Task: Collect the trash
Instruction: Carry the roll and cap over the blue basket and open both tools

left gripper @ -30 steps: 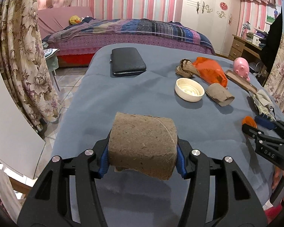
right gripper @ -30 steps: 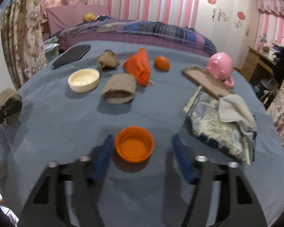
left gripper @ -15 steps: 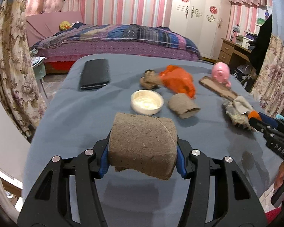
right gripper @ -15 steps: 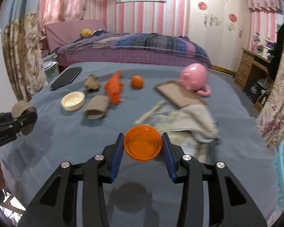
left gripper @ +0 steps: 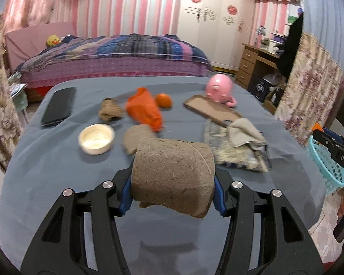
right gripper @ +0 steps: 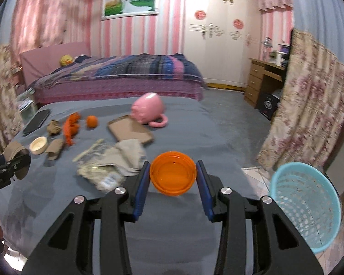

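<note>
Fingers of both grippers stayed pinched: left gripper (left gripper: 173, 189) on cardboard roll (left gripper: 172, 174), right gripper (right gripper: 173, 191) on orange lid (right gripper: 173, 176). Both had swung right; blue basket (right gripper: 306, 208) entered lower right, so drop-off looked next.

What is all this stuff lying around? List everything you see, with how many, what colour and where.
Brown cardboard tube: one, held in the left claw.
Orange plastic lid: one, held in the right claw.
Flattened brown tube: one, on the grey table, left.
Cream round lid: one, beside the flattened tube.
Crumpled brown paper: one, far left.
Orange plastic bag: one, beside the crumpled paper.
Orange fruit: one, right of the bag.
Black flat case: one, far left corner.
Pink pig mug: one, on its side, table middle.
Brown flat tray: one, against the mug.
Beige cloth pile: one, mid-table.
Light-blue mesh basket: one, on the floor, right.
Left claw: black, blue pads.
Right claw: black, blue pads.
</note>
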